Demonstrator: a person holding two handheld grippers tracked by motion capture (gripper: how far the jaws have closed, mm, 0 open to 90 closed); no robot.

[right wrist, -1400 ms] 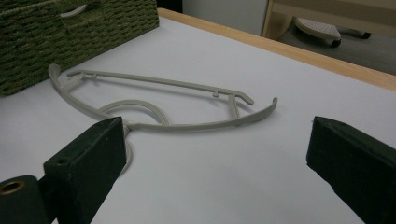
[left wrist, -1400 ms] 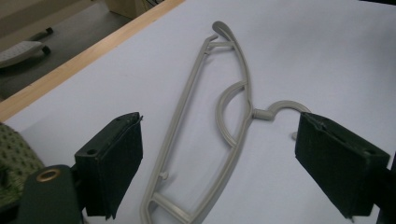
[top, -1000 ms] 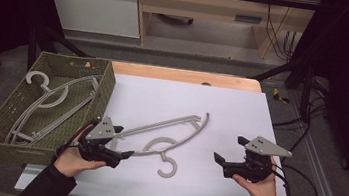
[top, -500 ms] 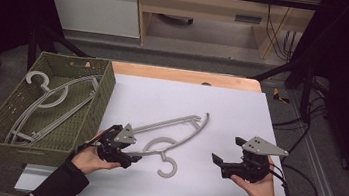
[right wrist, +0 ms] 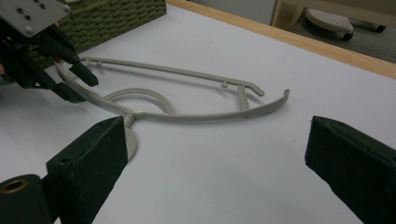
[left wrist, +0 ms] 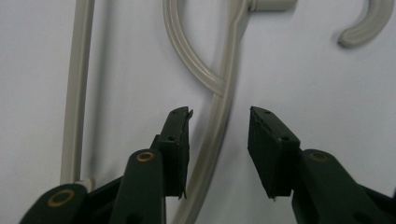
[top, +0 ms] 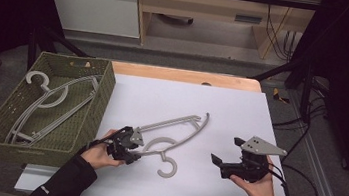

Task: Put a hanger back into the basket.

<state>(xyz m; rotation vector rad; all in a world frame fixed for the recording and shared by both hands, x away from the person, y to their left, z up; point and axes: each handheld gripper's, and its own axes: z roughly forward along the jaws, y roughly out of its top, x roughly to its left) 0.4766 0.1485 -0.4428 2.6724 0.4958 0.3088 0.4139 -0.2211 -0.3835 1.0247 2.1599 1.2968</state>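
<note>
A grey plastic hanger [top: 169, 123] lies flat on the white table top, its hook [top: 169, 168] toward the near edge. My left gripper [top: 137, 150] is low at the hanger's left end. In the left gripper view its jaws [left wrist: 219, 114] straddle the hanger's curved arm [left wrist: 231, 60]; they have just been closing, and a gap still shows beside the right pad. The right gripper view shows this gripper [right wrist: 85, 87] at the hanger [right wrist: 187, 115]. My right gripper [top: 226, 151] is held at the front right, open wide, with nothing between its pads [right wrist: 100, 154].
A green woven basket [top: 104, 99] stands at the left edge with another grey hanger [top: 51, 100] lying in it. A wooden strip [top: 185, 75] runs along the table's far edge. Cables [top: 297, 188] trail off the right side.
My left gripper has moved right and down, away from the basket, to the hanger's left end, and its jaws have narrowed around the hanger's arm. The right gripper has stayed in place.
</note>
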